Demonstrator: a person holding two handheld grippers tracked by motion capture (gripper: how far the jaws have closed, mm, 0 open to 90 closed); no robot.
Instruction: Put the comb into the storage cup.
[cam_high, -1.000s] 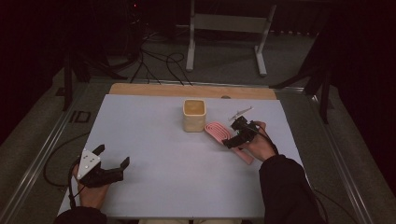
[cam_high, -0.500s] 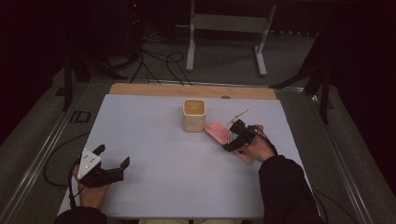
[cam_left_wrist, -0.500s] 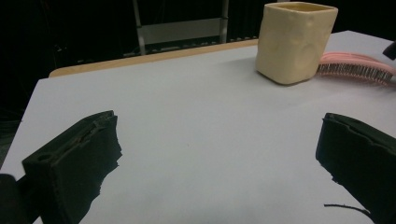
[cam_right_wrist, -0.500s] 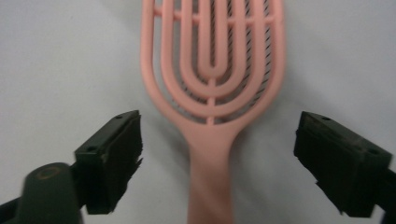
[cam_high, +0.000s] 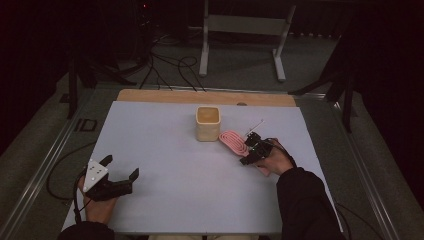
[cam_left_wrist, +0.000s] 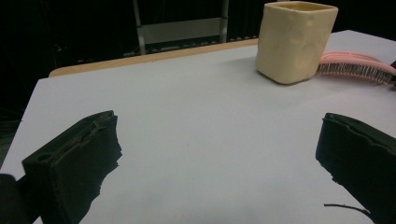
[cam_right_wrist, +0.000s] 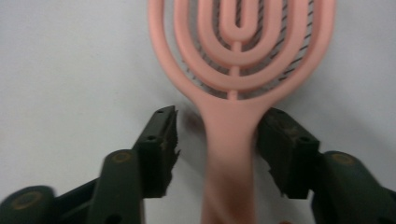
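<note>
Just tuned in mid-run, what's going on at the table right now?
A person is working the right tongs around the handle of a pink plastic vented hairbrush that lies bristles-down on the white table, beside a cream square cup. The jaws have just been closing with the handle between them; one jaw meets it, the other is short of it. The left tongs rest open near the table's front left, holding nothing.

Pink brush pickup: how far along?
Done: the right gripper is lowered with its jaws straddling the handle of the pink brush, and they have just been closing. In hand: the grip; a gap shows at one jaw, so it isn't clamped. Left: squeeze and lift; the brush lies flat on the table beside the cream cup. The left gripper rests open.
</note>
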